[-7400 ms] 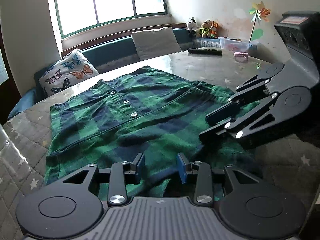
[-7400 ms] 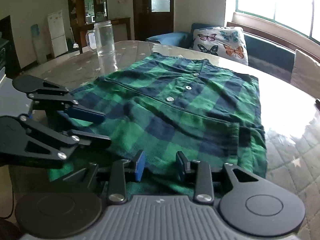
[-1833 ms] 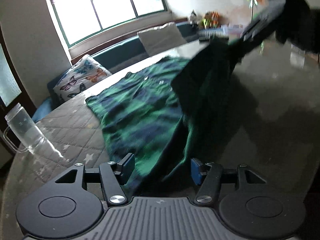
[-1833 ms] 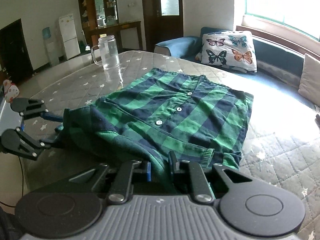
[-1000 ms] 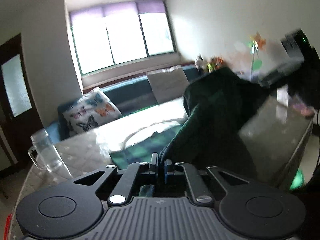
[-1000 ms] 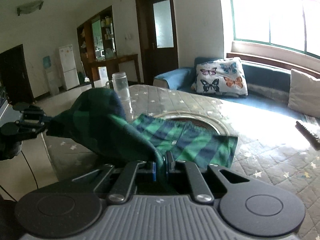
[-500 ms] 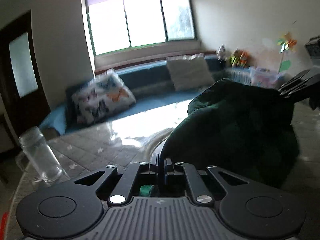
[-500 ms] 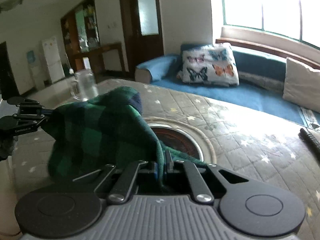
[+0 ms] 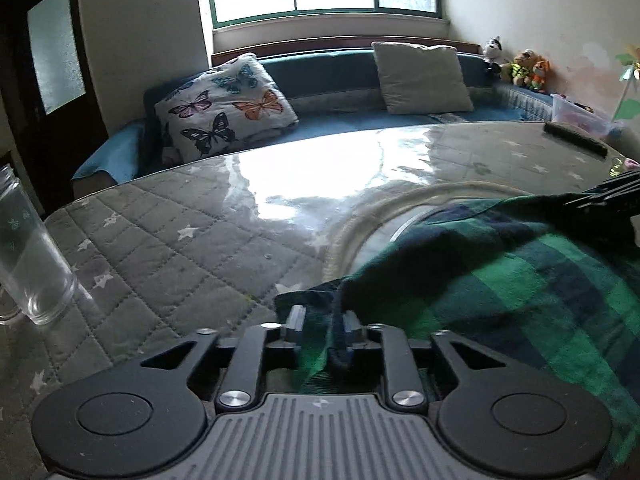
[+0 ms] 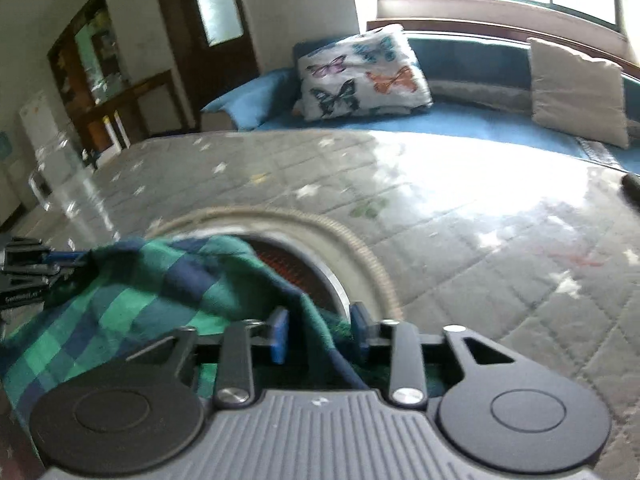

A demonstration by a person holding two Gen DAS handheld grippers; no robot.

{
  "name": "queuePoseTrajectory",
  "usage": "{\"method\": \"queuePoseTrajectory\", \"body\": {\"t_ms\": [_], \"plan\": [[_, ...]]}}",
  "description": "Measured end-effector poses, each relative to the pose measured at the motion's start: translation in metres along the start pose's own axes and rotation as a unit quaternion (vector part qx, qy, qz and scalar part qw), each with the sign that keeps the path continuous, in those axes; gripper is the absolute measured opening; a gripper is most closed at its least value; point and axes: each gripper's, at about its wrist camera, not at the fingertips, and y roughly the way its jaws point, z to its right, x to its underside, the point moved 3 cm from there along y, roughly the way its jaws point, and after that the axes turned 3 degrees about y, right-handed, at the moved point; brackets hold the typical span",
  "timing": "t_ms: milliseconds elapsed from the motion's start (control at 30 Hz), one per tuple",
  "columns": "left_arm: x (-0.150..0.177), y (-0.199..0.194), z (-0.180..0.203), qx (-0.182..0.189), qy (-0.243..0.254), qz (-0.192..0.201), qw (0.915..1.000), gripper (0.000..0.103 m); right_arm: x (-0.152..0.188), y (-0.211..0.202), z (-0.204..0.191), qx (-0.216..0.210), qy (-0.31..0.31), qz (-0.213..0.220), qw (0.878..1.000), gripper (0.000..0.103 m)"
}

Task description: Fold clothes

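The green and navy plaid flannel shirt (image 9: 500, 280) lies bunched on the grey quilted, star-printed table cover (image 9: 168, 248), its leading edge draped over the round inset ring (image 10: 352, 248) at the table's centre. The left gripper (image 9: 320, 322) has just been opening: its jaws stand apart with a dark hem strand running between them, lying against the right-hand pad but not clamped. The right gripper (image 10: 318, 332) has likewise just been opening, and a fabric edge passes loosely through its gap. The step in hand appears to be releasing the carried-over fold. To do it well, open both jaws fully, confirm that no hem is caught, then withdraw low and straight back so the layer is not dragged. Keep clear of the clear glass jug (image 9: 28, 260) beside the left gripper.
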Motion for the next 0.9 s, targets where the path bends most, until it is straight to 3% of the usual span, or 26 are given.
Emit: {"method": "queuePoseTrajectory", "body": {"t_ms": [33, 167, 267, 433, 567, 633, 733, 900], "plan": [[-0.001, -0.001, -0.002, 0.0, -0.004, 0.0, 1.0, 0.035, -0.002, -0.005, 0.004, 0.0, 0.007, 0.008, 1.0, 0.039], [-0.008, -0.007, -0.007, -0.011, -0.014, 0.007, 0.9998, 0.046, -0.008, -0.033, 0.009, 0.015, 0.007, 0.046, 0.999, 0.04], [-0.013, -0.015, -0.01, -0.019, -0.017, 0.017, 0.9995, 0.048, -0.01, -0.048, 0.008, 0.016, 0.002, 0.066, 0.998, 0.04], [-0.026, -0.034, -0.012, -0.024, -0.031, 0.046, 0.9982, 0.049, 0.003, -0.052, -0.017, -0.031, -0.021, 0.035, 0.999, 0.038], [-0.034, -0.041, 0.003, 0.015, -0.034, 0.05, 0.9981, 0.045, 0.01, -0.034, -0.021, -0.031, -0.019, 0.011, 0.999, 0.037], [-0.036, -0.036, 0.016, 0.045, -0.021, 0.041, 0.998, 0.033, 0.01, -0.024, -0.017, -0.025, -0.008, 0.004, 1.0, 0.034], [-0.038, -0.023, 0.035, 0.074, -0.004, 0.029, 0.9968, 0.029, 0.011, -0.017, -0.011, -0.012, 0.0, 0.001, 1.0, 0.031], [-0.04, 0.016, 0.043, 0.089, -0.019, -0.006, 0.9958, 0.024, 0.013, -0.001, 0.003, 0.002, 0.019, -0.011, 1.0, 0.024]]}}
